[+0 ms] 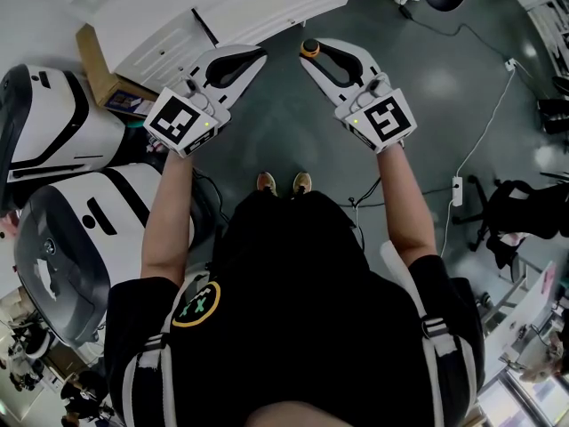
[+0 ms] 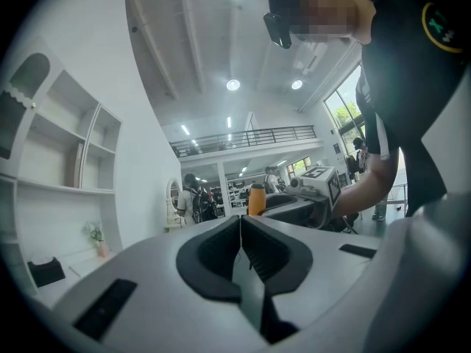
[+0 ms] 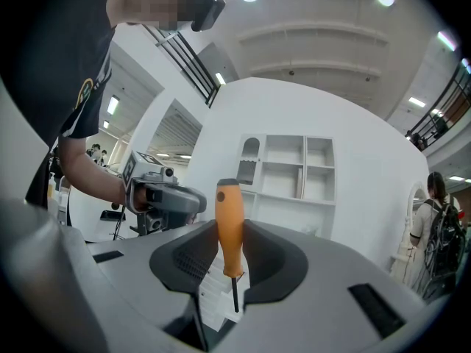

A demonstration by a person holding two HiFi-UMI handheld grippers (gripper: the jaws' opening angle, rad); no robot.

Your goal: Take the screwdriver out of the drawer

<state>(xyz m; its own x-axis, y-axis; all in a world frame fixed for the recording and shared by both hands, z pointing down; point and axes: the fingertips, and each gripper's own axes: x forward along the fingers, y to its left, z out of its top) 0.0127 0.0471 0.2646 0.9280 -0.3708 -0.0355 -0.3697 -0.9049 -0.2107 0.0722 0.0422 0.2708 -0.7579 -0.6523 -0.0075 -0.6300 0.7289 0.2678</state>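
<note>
The tall white panelled cabinet [image 1: 233,12] is cut off by the top edge of the head view, and its drawer cannot be made out. Just right of it, the white plastic left gripper [image 1: 253,59] has its black jaws pressed together, with nothing between them. The right gripper [image 1: 313,53] clamps the orange-handled screwdriver [image 3: 229,226] in the air above the grey floor [image 1: 284,140], apart from the cabinet. From above only the handle's dark-capped end shows. The handle is smooth and rounded and stands upright between the ribbed black pads. The thin dark metal shaft points down, and its tip is too small to read.
</note>
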